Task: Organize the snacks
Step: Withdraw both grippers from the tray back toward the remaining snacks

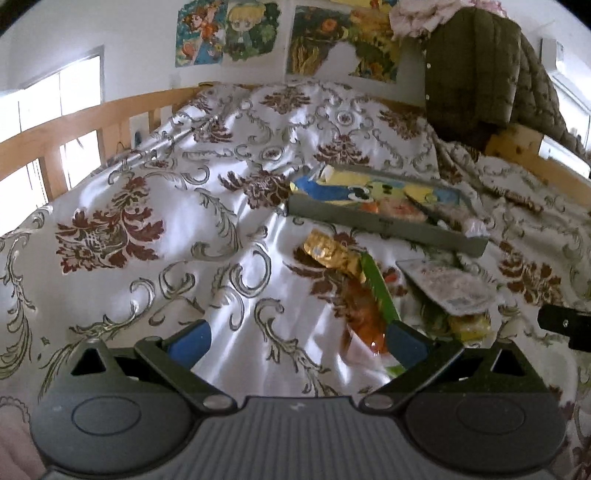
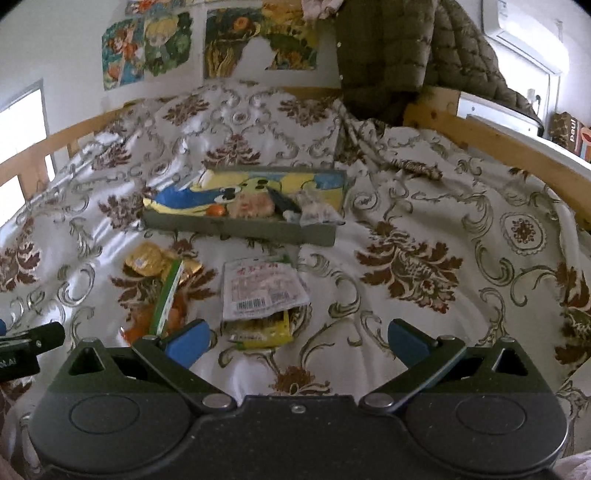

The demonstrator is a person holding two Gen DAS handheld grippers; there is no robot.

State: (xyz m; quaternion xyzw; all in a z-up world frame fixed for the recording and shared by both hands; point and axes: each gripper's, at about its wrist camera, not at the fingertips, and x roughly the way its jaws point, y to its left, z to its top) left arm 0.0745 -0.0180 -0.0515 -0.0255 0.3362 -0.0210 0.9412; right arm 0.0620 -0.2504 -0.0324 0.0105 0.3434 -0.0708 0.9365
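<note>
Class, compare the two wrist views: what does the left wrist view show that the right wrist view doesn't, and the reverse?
Left only: bright window panes behind the bed rail. Right only: a wall air conditioner and a brown box on a shelf. Both: the grey tray of snacks, the gold packet, the white packet, and open tongs.

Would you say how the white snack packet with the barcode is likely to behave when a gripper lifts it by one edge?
The white snack packet looks thin and flat, so it will probably flop and feel light. Its glossy film may slip between the pads. It overlaps a yellow packet, which could shift or drag along.
</note>
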